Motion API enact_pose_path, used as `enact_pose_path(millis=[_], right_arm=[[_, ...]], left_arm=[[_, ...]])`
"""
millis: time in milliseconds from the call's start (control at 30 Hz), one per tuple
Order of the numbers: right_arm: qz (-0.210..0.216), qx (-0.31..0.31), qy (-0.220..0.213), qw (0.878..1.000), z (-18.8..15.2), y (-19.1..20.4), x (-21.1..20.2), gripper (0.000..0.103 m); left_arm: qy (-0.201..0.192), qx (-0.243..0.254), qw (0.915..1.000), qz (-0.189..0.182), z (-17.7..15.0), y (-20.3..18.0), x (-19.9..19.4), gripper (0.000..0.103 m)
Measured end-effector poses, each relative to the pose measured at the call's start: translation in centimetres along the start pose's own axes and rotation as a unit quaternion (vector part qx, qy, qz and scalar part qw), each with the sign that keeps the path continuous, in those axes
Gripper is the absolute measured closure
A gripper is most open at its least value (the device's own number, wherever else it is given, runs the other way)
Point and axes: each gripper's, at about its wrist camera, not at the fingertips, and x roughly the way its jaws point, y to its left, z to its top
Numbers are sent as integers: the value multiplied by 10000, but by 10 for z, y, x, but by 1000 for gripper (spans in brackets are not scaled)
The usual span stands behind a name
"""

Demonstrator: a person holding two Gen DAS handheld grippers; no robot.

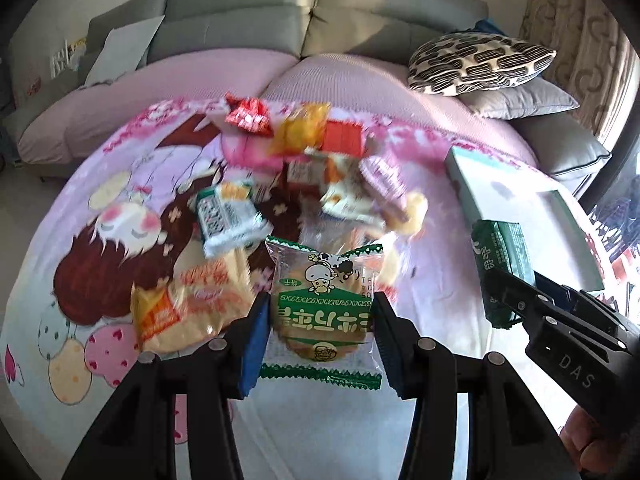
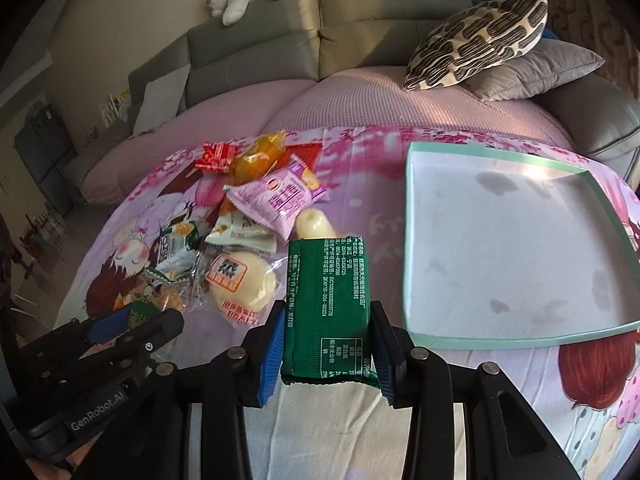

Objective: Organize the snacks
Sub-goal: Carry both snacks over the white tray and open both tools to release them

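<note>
Both claws loaded. My left gripper pinches a clear-and-green cookie packet by its side edges, pads pressed into the wrapper. My right gripper is clamped on a dark green bar packet, printed back facing the camera.

Landmark: the mint-rimmed tray on the cartoon-print cloth. It looks empty. The bar packet hangs just beside the tray's near left corner, outside the rim. The cookie packet is well off to the tray's left, on the near side of the loose snack pile, which also lies left of the tray.

Step in hand, as I judge it: carry both packets over the rim and set them down inside.

Notes for doing it well:
- Clear the rim before travelling across; a low packet end could catch the wall and shove the tray.
- Keep the pinch steady; wrappers are slick and may slide.
- Right goes first, being nearer; left follows, so the claws don't collide.
- Lay each flat against a tray wall, then release.
</note>
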Motion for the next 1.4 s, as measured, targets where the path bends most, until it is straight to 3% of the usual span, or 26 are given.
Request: enact_pose_path(millis=[300,500,633,800,1067,1400], right_arm=[[-701,807,-522,9929,14,-73,-29,61],[-1204,1355,-846,9798,16,-123,-38,61],[-1396,1527,-1006,9732,21,-146,-35,61],[-1601,1591,-903,9700,18,-165,-28,61],[-1665,1727,-522,9694,6,-183,-7,61],[-1599,1847,-103,9696,-1,-185,8,61]], left_arm=[[-219,718,9960,-492,29,-63,-5,52],[-330,1246,9860,-1056,50,-121,7,52],[-278,1511,9805,-1224,60,-156,32,52],[-104,1672,9768,-1338,62,-181,60,51],[393,1747,9770,-1160,50,-192,105,51],[617,1654,9797,-952,39,-176,110,51]])
